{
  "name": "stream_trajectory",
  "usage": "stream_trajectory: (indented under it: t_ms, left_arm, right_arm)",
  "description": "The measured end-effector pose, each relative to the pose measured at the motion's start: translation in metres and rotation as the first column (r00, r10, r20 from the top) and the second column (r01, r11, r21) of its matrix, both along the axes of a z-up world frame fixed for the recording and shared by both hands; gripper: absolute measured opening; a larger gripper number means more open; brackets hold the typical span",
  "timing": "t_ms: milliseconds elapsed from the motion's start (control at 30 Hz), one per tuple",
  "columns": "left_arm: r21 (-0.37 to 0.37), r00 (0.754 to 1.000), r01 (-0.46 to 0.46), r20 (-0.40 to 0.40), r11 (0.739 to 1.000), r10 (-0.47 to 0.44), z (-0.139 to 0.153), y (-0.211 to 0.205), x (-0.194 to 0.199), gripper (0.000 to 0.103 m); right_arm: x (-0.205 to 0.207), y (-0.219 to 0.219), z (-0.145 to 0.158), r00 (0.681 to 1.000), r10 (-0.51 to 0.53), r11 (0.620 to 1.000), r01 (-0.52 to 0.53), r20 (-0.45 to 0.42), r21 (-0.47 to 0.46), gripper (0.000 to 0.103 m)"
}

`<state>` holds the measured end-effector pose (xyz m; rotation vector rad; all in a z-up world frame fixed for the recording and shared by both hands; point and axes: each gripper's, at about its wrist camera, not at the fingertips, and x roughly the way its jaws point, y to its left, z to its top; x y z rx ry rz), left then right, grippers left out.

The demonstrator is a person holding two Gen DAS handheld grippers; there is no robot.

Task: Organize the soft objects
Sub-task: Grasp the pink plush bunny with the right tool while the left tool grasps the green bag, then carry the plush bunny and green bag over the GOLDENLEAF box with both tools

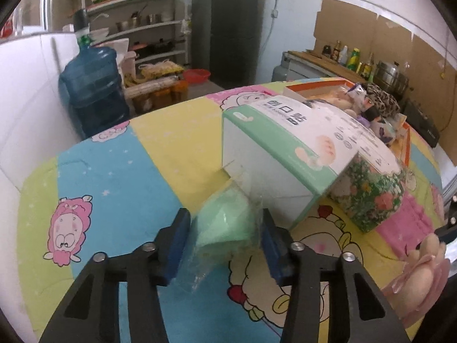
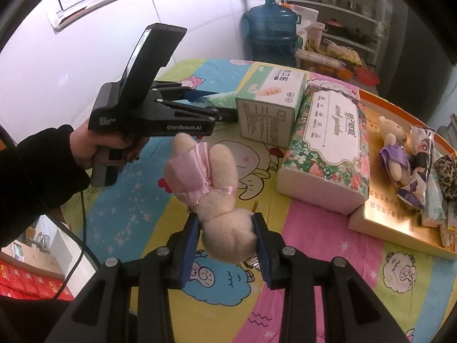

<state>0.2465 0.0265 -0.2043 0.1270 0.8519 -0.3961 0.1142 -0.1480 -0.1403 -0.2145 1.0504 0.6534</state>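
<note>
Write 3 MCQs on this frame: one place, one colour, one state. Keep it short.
1. The white-and-green box stands where?
A. inside the orange tray
B. beside the floral tissue pack
C. on the floor

2. The packet between the left gripper's pads is what colour?
A. red
B. black
C. light green

3. The right gripper is
A. shut on the plush toy
B. open and empty
C. holding the water jug

Key: B, the box touches the floral tissue pack on the tablecloth; C, the green packet sits in the left gripper; A, its pads squeeze the plush toy in a pink dress.
</note>
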Motion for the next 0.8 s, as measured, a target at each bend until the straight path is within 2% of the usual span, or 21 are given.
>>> stream_trajectory:
  t_ms: [100,433,667,800]
  left_arm:
    - [0.005,1.000,-0.007,0.028,1.000,0.007,0.000,-0.003,-0.008,0.045]
    - [-0.072,0.996,-0.079,0.038,0.994,0.081,0.010,0.008,-0.042,0.045]
    - [-0.095,0.982,-0.170,0.064,0.981,0.176,0.032,0.019,-0.078,0.045]
    - [-0.118,0.978,-0.181,0.082,0.976,0.191,0.047,0.019,-0.095,0.045]
  right_arm:
    - [0.000,0.000,0.000,1.000,-0.002,1.000,0.002,-0.004,0.002,0.038]
    - [-0.004,0.000,0.002,1.000,-0.011,1.000,0.011,-0.003,0.013,0.038]
    - [-0.014,0.002,0.010,1.000,-0.009,1.000,0.009,0.023,0.020,0.038]
    - [-0.019,-0.006,0.019,0.998,-0.041,0.999,0.039,0.043,0.034,0.038]
